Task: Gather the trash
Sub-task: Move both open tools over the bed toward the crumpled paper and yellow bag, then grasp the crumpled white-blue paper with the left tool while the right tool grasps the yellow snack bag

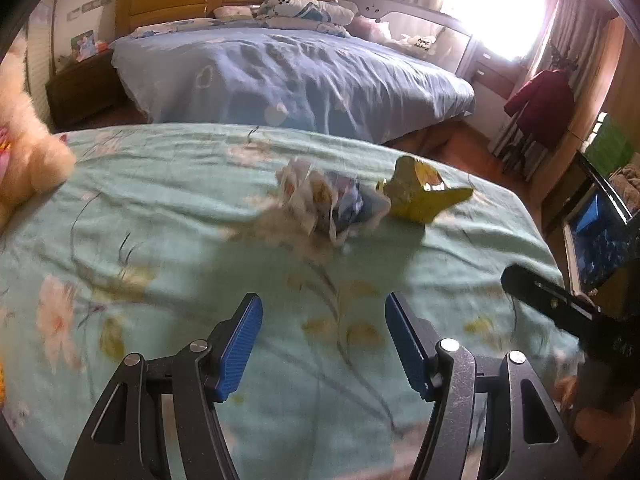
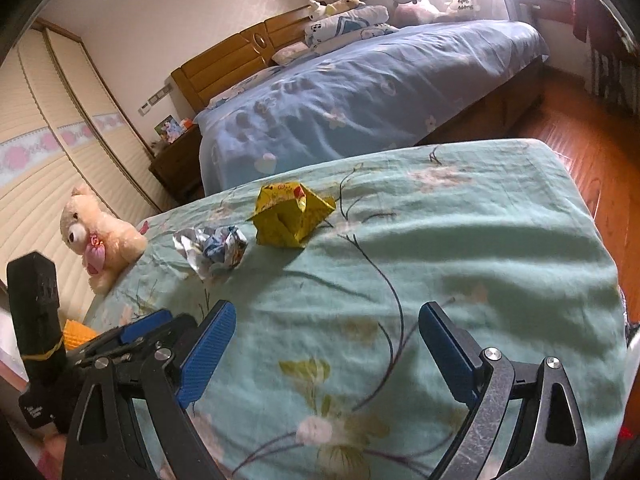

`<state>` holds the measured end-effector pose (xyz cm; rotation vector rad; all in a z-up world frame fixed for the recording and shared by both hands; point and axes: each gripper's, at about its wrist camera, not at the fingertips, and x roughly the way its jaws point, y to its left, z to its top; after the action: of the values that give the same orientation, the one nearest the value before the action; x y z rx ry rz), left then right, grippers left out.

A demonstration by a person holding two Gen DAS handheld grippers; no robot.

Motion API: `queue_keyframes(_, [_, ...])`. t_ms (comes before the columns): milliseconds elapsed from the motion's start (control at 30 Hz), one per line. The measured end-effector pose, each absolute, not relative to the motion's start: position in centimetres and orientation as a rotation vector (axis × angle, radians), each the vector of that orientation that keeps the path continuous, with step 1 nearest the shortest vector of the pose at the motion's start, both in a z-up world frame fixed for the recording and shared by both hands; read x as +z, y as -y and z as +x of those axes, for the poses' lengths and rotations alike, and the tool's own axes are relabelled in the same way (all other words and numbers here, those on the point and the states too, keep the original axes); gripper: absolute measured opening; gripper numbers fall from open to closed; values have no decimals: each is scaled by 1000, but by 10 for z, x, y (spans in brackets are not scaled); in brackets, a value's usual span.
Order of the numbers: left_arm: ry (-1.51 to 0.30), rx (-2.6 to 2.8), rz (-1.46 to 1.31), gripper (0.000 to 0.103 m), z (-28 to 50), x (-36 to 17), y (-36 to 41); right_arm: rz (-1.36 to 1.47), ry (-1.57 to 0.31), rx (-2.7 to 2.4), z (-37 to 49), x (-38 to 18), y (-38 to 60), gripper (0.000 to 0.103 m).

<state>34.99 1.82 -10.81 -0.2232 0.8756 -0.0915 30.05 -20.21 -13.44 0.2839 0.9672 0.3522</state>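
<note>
Trash is being shown as two pieces lying on the green floral bedspread (image 2: 460, 216) of the near bed: a crumpled white-and-blue wrapper (image 2: 212, 250) and a crushed yellow carton (image 2: 290, 216). The two pieces are being seen just beside each other, toward the bed's far edge, with the carton lying nearer that edge in the right wrist view. In the left wrist view the wrapper (image 1: 332, 204) is being rendered blurred, with the carton (image 1: 420, 192) to its right. The left gripper (image 1: 324, 344) is being held over the bedspread with its blue-padded fingers (image 1: 240, 348) released, nothing lying between them and the trash lying well ahead. The right gripper (image 2: 326, 352) is likewise being held released and empty above the cloth, with the left gripper's body partly visible at its left. A cream plush bear (image 2: 100, 236) is being shown seated at the bed's left edge. A second bed under a blue quilt (image 1: 288, 76) is being shown beyond.
</note>
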Motion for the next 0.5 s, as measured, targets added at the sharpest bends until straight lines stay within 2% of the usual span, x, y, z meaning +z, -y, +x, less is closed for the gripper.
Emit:
queue_keyframes(267, [-878,-89,-213,61,390,-117,-12,300,-980,337,319,-140,204,94])
queue_keyframes(333, [-876,-95,-230,49,398,-119,-13,308,-983,336,321,-142,204,94])
queue_keyframes(367, [-877,-95,-235,47,400,-120,-13,311,-984,337,322,-142,203,94])
queue_keyframes(500, [-887,-113,-237,10,406,-124,-14,305,-988,354,327,-143,196,94])
